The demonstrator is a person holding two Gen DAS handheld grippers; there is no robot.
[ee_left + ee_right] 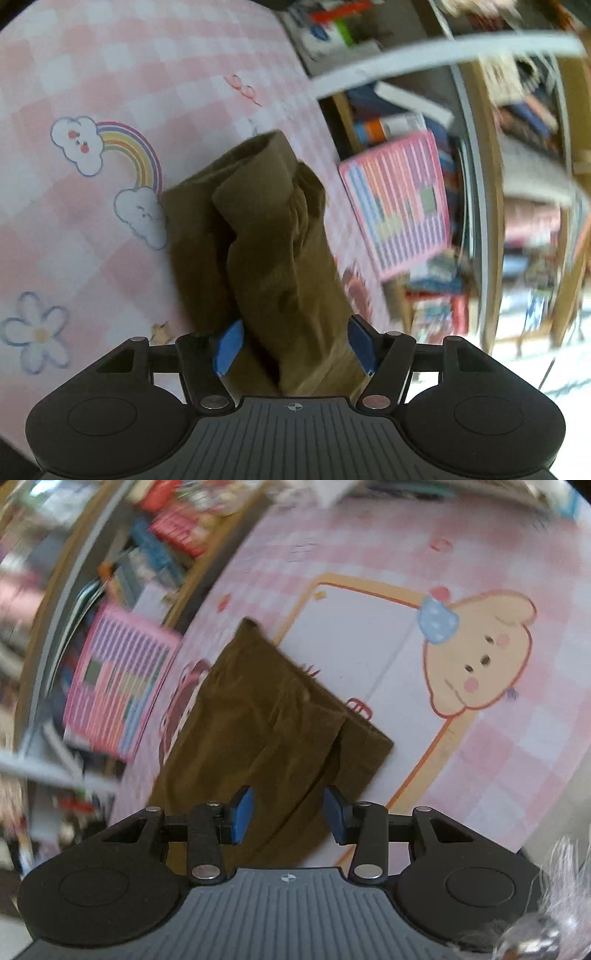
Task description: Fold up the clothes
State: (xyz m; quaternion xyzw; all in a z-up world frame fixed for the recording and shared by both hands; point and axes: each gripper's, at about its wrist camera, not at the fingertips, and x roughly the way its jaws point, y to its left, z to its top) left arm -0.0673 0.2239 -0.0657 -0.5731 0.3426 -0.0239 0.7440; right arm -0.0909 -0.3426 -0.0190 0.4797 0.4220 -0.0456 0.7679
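Note:
An olive-brown garment (258, 236) lies bunched on the pink checked tablecloth (110, 74). In the left wrist view it runs up between the blue pads of my left gripper (295, 345), whose jaws stand apart around the cloth; a rolled end points away from me. In the right wrist view the same garment (266, 716) lies flatter, folded with a flap on its right side. My right gripper (290, 814) is open just above its near edge, cloth passing under the pads.
The tablecloth (480, 757) carries cartoon prints. Past the table edge stand cluttered bookshelves (517, 147) with a pink striped box (399, 199), which also shows in the right wrist view (118, 679). A white bar (443, 55) crosses above.

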